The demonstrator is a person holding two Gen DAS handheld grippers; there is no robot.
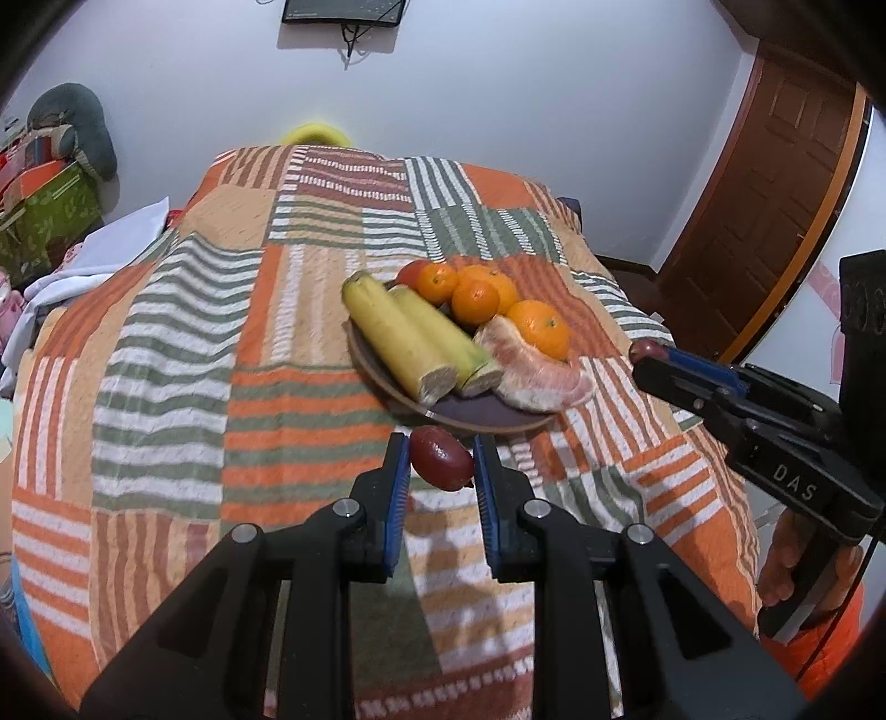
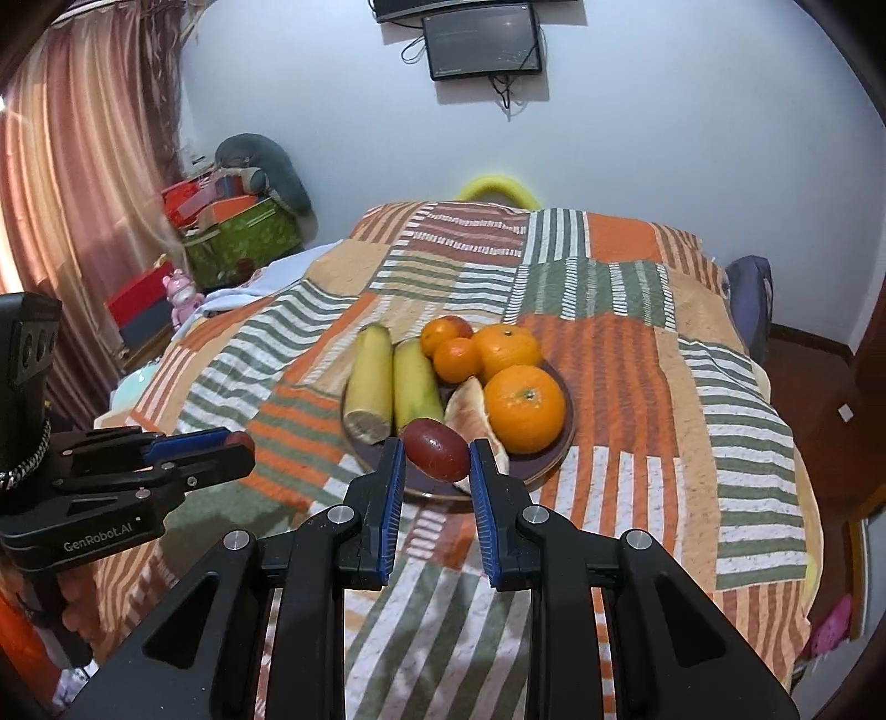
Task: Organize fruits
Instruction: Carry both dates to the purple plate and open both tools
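A dark plate (image 1: 470,415) on the striped quilt holds two bananas (image 1: 404,338), several oranges (image 1: 540,328) and a peeled citrus piece (image 1: 537,376). My left gripper (image 1: 441,457) is shut on a dark red fruit (image 1: 441,458), held just short of the plate's near rim. My right gripper (image 2: 437,451) is shut on a second dark red fruit (image 2: 436,448), held over the plate's near edge (image 2: 545,468). The bananas (image 2: 368,387) and a big orange (image 2: 523,407) lie beyond it. Each gripper shows in the other's view: the right (image 1: 645,354), the left (image 2: 238,443).
The patchwork quilt (image 1: 221,387) covers a bed that drops off at the sides. Boxes and a grey cushion (image 2: 266,166) stand at the far left by a curtain. A wooden door (image 1: 775,183) is at the right. A screen (image 2: 482,39) hangs on the wall.
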